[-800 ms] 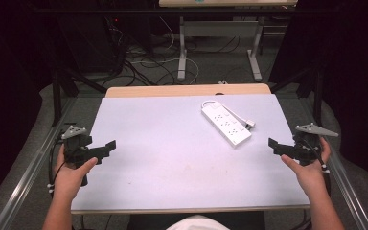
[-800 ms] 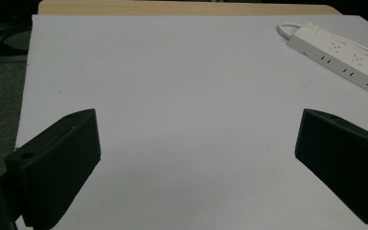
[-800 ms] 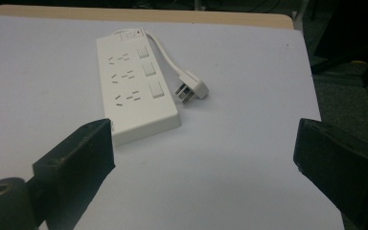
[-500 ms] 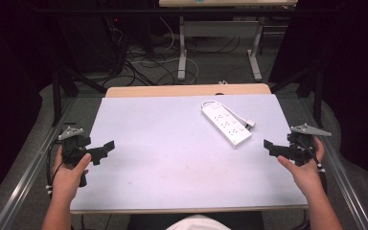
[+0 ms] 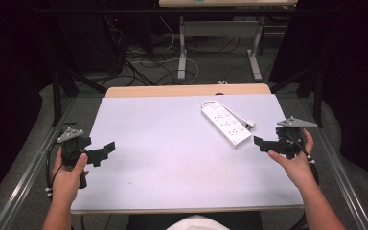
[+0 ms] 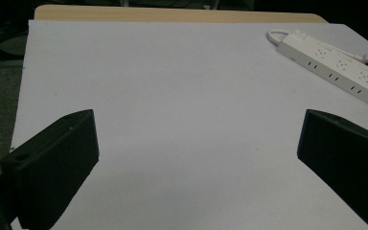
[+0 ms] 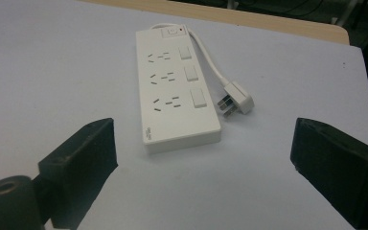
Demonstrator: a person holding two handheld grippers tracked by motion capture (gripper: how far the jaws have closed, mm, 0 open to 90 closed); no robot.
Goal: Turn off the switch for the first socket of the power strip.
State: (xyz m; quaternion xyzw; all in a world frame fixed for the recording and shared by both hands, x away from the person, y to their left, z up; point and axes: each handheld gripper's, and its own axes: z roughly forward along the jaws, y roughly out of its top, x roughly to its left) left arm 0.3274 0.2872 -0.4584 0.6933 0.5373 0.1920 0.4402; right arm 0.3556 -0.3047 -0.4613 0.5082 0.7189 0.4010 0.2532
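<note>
Over the table's right edge, the right gripper (image 5: 264, 143) has edged inward toward the white power strip (image 5: 225, 123) at far right, likely its target; left gripper (image 5: 106, 151) barely shifts. Both jaws gape, empty.

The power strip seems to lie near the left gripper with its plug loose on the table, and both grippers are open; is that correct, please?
Not quite: the power strip lies near the right gripper, as the high view shows. Its plug does lie loose on the table, and the left gripper is also open.
</note>
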